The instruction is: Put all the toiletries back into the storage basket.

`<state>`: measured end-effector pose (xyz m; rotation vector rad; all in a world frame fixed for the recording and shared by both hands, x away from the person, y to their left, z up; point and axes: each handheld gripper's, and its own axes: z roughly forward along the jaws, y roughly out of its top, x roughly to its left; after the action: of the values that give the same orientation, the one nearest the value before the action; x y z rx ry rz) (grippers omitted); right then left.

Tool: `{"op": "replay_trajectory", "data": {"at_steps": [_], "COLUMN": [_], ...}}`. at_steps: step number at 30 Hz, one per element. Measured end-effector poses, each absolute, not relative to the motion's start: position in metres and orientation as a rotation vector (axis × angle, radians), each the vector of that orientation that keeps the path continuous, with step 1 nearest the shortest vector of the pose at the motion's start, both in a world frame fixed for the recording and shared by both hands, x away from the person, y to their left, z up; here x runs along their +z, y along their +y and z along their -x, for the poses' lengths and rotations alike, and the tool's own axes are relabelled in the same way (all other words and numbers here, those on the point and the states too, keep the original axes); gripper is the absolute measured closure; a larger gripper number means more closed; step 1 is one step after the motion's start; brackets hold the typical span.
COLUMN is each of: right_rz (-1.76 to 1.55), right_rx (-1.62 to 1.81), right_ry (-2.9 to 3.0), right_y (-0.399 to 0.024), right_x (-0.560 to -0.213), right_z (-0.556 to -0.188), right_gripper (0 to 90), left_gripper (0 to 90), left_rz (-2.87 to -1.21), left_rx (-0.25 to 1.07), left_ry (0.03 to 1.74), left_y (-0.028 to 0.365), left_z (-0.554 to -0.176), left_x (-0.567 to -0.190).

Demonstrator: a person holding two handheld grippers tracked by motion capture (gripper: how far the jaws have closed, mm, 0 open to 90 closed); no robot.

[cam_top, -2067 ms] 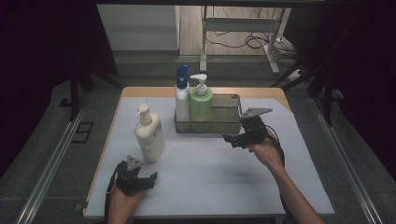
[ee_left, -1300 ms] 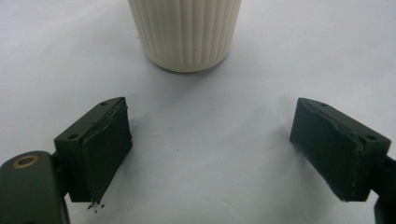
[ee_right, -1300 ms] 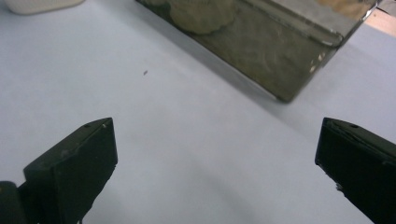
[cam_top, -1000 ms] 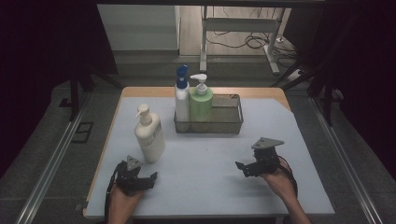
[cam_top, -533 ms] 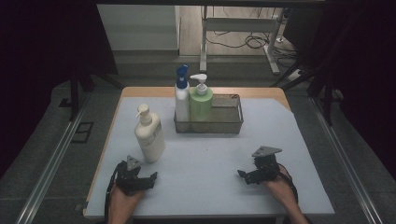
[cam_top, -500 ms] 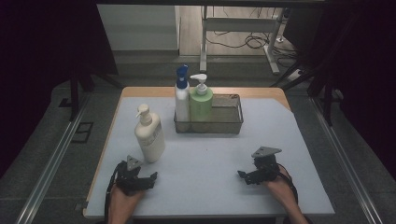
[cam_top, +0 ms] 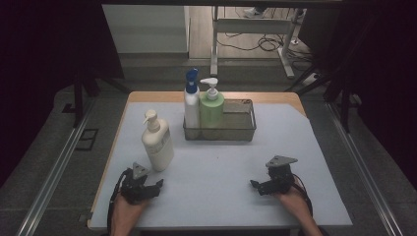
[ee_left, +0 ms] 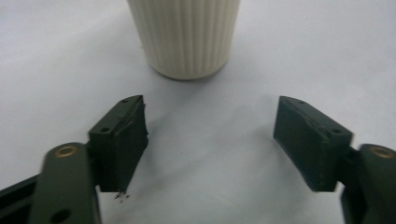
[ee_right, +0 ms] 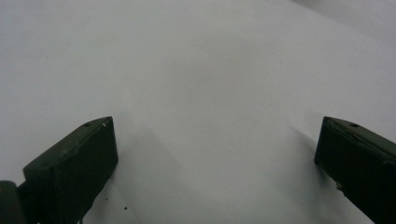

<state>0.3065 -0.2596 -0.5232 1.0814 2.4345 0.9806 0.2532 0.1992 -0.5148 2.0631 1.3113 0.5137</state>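
A cream pump bottle (cam_top: 157,143) stands on the pale mat at the left. Just in front of it my left gripper (cam_top: 156,187) rests low by the table's near edge. In the left gripper view its ribbed base (ee_left: 184,37) stands beyond my left gripper (ee_left: 211,102), whose jaws have just been closing and are still apart with nothing between them. My right gripper (cam_top: 255,186) sits low at the near right, pointing left. In the right gripper view my right gripper (ee_right: 218,123) is open wide over bare mat.
A wire basket (cam_top: 241,129) stands at the back middle of the mat (cam_top: 216,167). It holds a white bottle with a blue pump (cam_top: 191,101) and a green pump bottle (cam_top: 212,109) at its left end. The wooden table edge shows behind it.
My right gripper has come back from the basket's right end to the near right of the mat and sunk low. The left hand has stayed in place.
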Motion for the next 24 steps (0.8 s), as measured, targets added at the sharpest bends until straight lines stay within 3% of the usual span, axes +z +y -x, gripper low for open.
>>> {"op": "replay_trajectory", "data": {"at_steps": [18, 24], "right_rz": [-1.083, -1.083], "right_rx": [0.981, 0.981], "right_ry": [2.433, 2.433], "right_y": [-0.26, -0.26], "right_x": [-0.523, -0.523], "right_z": [-0.307, -0.307], "right_gripper": [0.0, 0.0], "left_gripper": [88.8, 89.4], "left_rz": [-2.018, -2.018], "left_rx": [0.442, 0.451], "left_ry": [1.35, 1.361], "left_y": [0.227, 0.23], "left_z": [-0.286, -0.302], "left_x": [-0.498, -0.497]}}
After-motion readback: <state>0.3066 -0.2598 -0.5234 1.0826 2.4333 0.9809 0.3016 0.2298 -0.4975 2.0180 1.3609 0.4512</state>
